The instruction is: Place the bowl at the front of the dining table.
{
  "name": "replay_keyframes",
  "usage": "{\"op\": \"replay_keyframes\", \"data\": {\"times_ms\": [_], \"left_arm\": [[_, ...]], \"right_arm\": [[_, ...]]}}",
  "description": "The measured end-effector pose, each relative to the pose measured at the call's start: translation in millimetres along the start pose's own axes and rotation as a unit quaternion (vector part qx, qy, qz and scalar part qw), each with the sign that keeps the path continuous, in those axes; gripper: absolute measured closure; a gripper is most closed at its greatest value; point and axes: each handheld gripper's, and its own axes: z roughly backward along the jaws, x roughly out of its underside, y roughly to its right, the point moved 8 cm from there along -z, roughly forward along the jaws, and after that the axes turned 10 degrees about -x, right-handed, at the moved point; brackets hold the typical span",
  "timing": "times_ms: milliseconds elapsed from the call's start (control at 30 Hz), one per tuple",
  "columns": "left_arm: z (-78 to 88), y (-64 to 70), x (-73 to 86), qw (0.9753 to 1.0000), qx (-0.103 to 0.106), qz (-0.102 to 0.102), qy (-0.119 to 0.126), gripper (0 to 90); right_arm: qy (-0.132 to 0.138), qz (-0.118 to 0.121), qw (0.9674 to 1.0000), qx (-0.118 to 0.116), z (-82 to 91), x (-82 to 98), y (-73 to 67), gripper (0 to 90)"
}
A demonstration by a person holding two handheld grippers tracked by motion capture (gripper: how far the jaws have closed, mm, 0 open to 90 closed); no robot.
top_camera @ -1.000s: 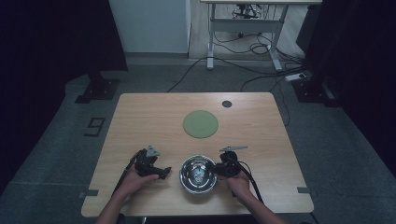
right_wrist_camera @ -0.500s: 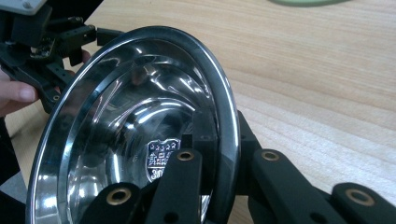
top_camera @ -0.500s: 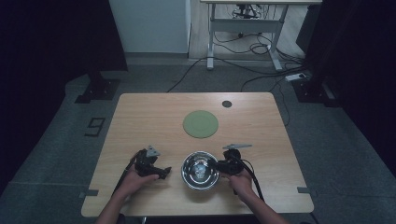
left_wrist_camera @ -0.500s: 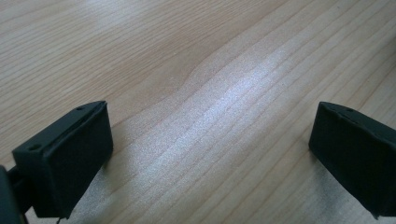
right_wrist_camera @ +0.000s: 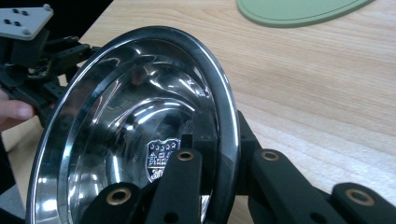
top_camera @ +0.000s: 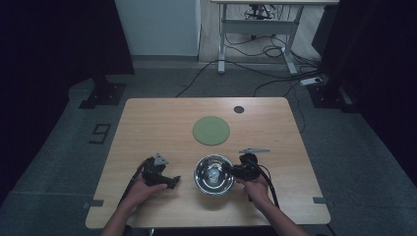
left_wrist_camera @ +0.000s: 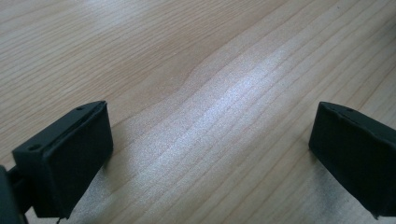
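A shiny steel bowl with a printed crest on its bottom sits near the front of the wooden table. My right gripper is shut on its right rim. In the right gripper view one finger lies inside the bowl and the other presses on its outer wall. My left gripper rests on the table left of the bowl and points toward it. In the left gripper view its jaws stand wide apart, open, over bare wood with nothing between them.
A round green mat lies flat at the table's middle, just beyond the bowl. A small dark disc sits near the far edge. Cables trail from both grippers toward the front edge. Beyond the table are a dark floor, stands and wires.
The right gripper and the bowl have shifted slightly away from the front edge. The left gripper has stayed where it was.
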Motion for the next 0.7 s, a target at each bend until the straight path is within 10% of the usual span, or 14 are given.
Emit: {"op": "replay_keyframes", "data": {"times_ms": [700], "left_arm": [[-0.1, 0.2, -0.1, 1.0, 0.0, 0.0, 0.0, 0.0]], "right_arm": [[0.004, -0.006, 0.9999, 0.015, -7.3, -24.8, 9.5, 85.3]]}}
